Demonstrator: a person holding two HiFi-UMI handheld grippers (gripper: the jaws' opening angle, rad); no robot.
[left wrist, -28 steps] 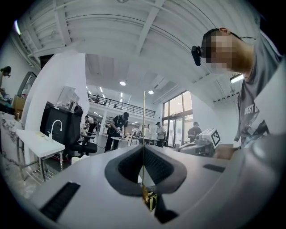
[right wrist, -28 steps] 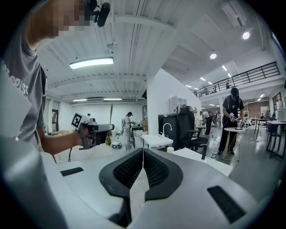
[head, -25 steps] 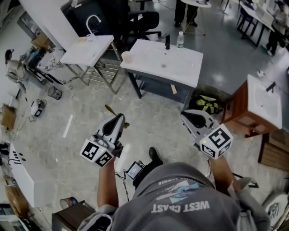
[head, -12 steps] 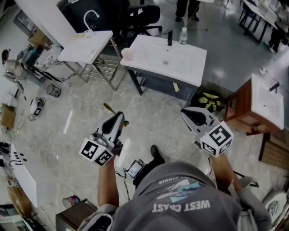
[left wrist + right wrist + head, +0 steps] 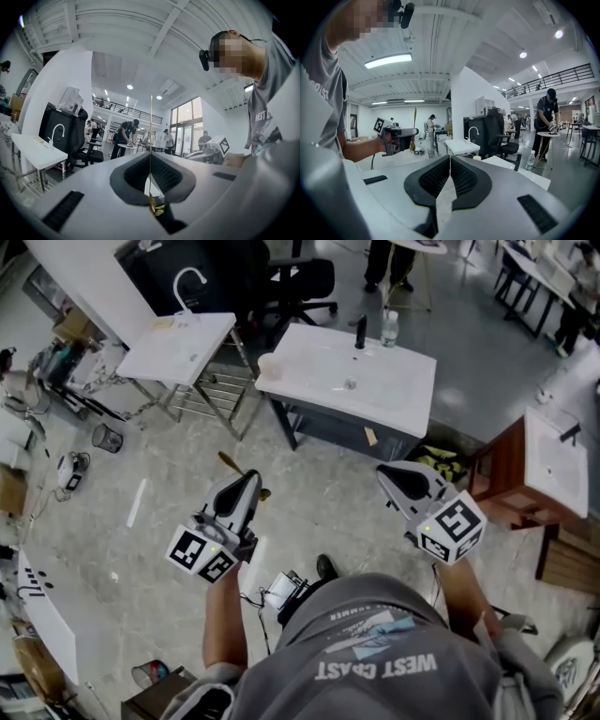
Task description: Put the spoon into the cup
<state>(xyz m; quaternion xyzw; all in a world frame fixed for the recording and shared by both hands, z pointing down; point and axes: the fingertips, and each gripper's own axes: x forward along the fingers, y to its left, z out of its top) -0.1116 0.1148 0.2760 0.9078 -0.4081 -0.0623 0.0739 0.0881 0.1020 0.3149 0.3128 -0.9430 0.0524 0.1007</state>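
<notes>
My left gripper (image 5: 249, 482) is shut on a thin golden spoon (image 5: 231, 464), which sticks out past its tips over the floor. In the left gripper view the spoon (image 5: 151, 131) runs as a narrow upright line from between the closed jaws (image 5: 151, 161). A pale cup (image 5: 268, 365) stands on the left corner of the white sink table (image 5: 394, 390) ahead. My right gripper (image 5: 385, 475) is shut with nothing in it. The right gripper view shows its closed jaws (image 5: 450, 158), the cup (image 5: 476, 158) beyond them, and the left gripper (image 5: 397, 135) holding the spoon (image 5: 415, 123) upright.
The sink table carries a black faucet (image 5: 360, 331) and a water bottle (image 5: 391, 327). A second white sink top on a metal stand (image 5: 178, 348) is to its left, with a black office chair (image 5: 302, 282) behind. At the right stands a wooden cabinet with a basin (image 5: 553, 460).
The sink table with the cup has come closer in the head view as the person walks towards it. Both grippers keep their places in the frame and stay shut.
</notes>
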